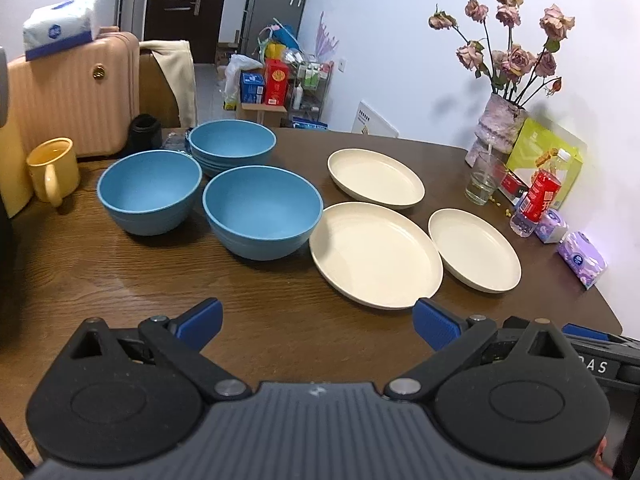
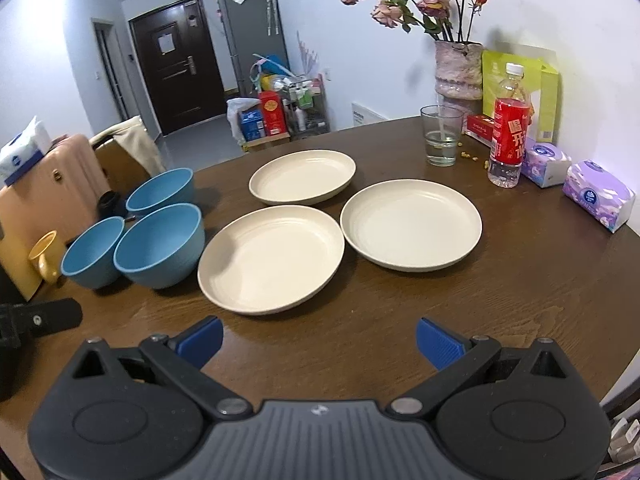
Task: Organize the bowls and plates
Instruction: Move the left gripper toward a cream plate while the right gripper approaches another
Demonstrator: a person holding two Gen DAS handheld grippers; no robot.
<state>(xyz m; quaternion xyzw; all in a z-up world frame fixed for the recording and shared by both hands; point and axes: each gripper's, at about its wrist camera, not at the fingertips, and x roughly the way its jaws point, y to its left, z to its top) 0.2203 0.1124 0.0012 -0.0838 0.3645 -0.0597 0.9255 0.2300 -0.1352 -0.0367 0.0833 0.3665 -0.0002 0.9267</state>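
Plates [image 2: 411, 224] spread singly mid-frame on worktop [image 2: 520, 300], unstacked | bowls [image 1: 262, 216] grouped centre-left | left gripper [image 1: 318, 322] fingers apart, empty | right gripper [image 2: 319, 340] fingers apart, poised to start

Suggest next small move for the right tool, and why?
Probably ease the right tool forward to the rim of the nearest plate. Both tools are open and empty, three cream plates lie separately on the table, and this one sits closest ahead, a likely first pick for stacking.
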